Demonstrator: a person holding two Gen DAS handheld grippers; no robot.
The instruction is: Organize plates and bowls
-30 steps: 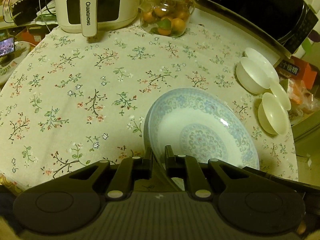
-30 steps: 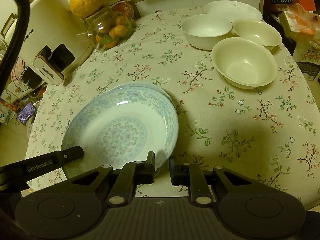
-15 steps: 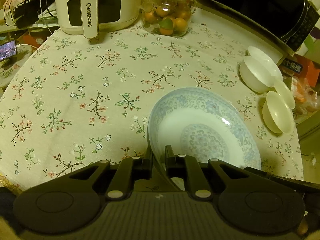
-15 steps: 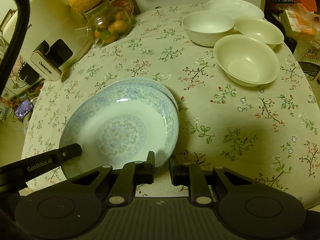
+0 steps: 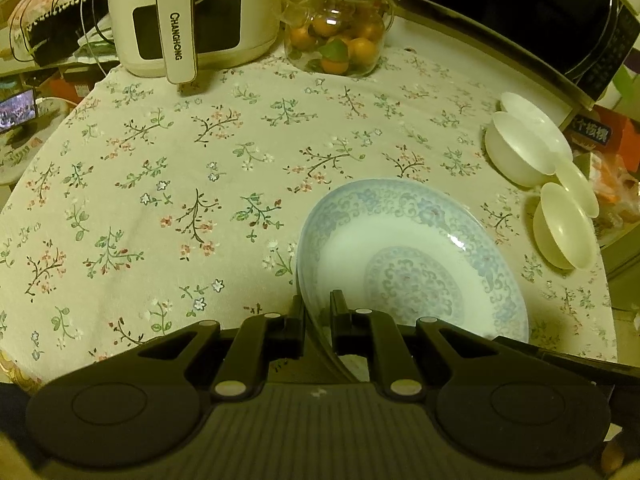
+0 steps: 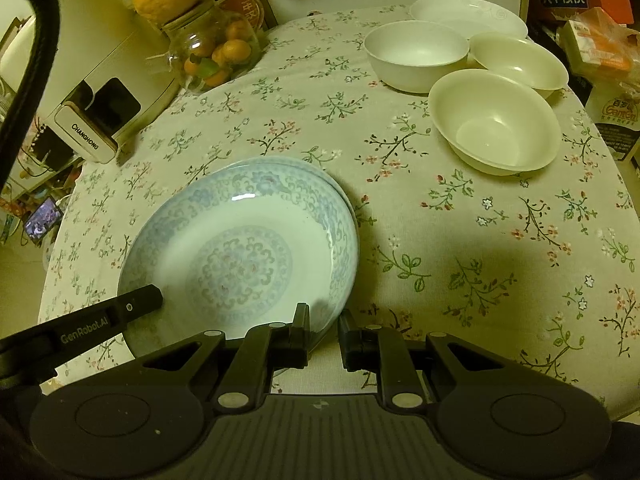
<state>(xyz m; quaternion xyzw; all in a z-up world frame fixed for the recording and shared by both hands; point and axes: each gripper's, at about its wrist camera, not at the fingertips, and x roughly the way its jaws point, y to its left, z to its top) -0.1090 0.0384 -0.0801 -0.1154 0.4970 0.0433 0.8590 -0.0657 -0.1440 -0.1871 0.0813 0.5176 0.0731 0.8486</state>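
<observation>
A blue-patterned plate [image 5: 412, 264] lies on top of a second like plate on the flowered tablecloth; it also shows in the right wrist view [image 6: 240, 248]. My left gripper [image 5: 318, 312] is shut on the plate's near-left rim. My right gripper [image 6: 323, 322] grips the plate's near-right rim, its jaws a little apart around it. The left gripper's finger [image 6: 120, 312] shows at the plate's left edge. Three white bowls [image 6: 496, 120] and a white plate [image 6: 468, 14] sit at the far right.
A white Changhong appliance [image 5: 188, 16] and a glass jar of oranges [image 5: 340, 40] stand at the back. A black microwave [image 5: 520, 12] is at the back right. Boxes and packets [image 6: 600, 48] crowd the right table edge.
Both grippers have stayed on the plate rim. The views have shifted slightly, and the plate has settled onto the plate beneath it.
</observation>
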